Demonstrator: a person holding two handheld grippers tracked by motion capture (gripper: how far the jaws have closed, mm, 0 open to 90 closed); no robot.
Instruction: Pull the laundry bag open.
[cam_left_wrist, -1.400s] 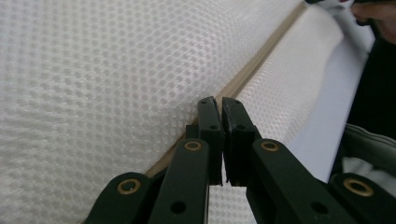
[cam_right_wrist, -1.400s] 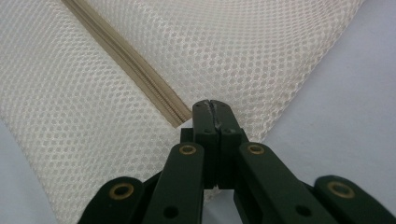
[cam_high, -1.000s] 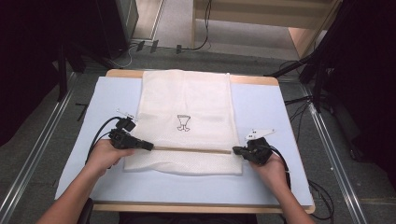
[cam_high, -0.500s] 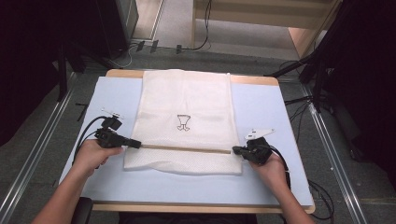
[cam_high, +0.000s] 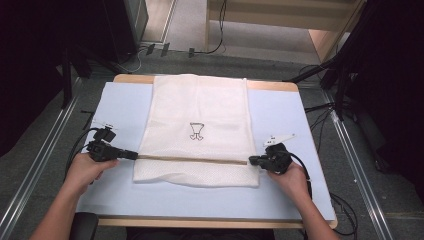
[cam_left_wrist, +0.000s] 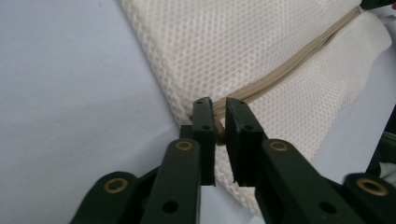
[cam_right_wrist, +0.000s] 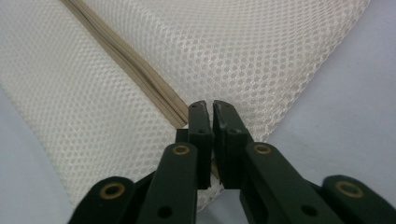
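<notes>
Table (cam_high: 125, 79): wooden top, edge bare along the far and near sides, otherwise under a pale blue mat.
Mat (cam_high: 120, 107): pale blue sheet across nearly the whole top, flat; also seen beside the mesh in both gripper views.
Mesh laundry bag (cam_high: 200, 107): cream, honeycomb weave, lying flat at the middle of the mat, long side running away from the person; far end touching the table's far edge, near end well short of the near edge; small black printed emblem near the middle.
Near strip of the bag (cam_high: 196, 172): narrower band of mesh on the person's side of the zipper, slightly rumpled along the front edge.
Zipper (cam_high: 192, 159): tan line running crosswise from one side of the bag to the other, between the main panel and the near strip; in the left gripper view (cam_left_wrist: 289, 70) slanting up to the right, in the right gripper view (cam_right_wrist: 126, 60) slanting up to the left.
Left gripper (cam_high: 131, 155): at the bag's left edge, level with the zipper, held in the left hand (cam_high: 87, 170); in its own view (cam_left_wrist: 220, 108) jaws slightly parted after just opening, narrow gap between them, tan zipper end in that gap, pads not pressing it.
Right gripper (cam_high: 253, 160): at the bag's right edge on the zipper line, held in the right hand (cam_high: 290, 179); in its own view (cam_right_wrist: 210, 106) jaws all but pressed together, pinching the zipper end at the mesh edge.
</notes>
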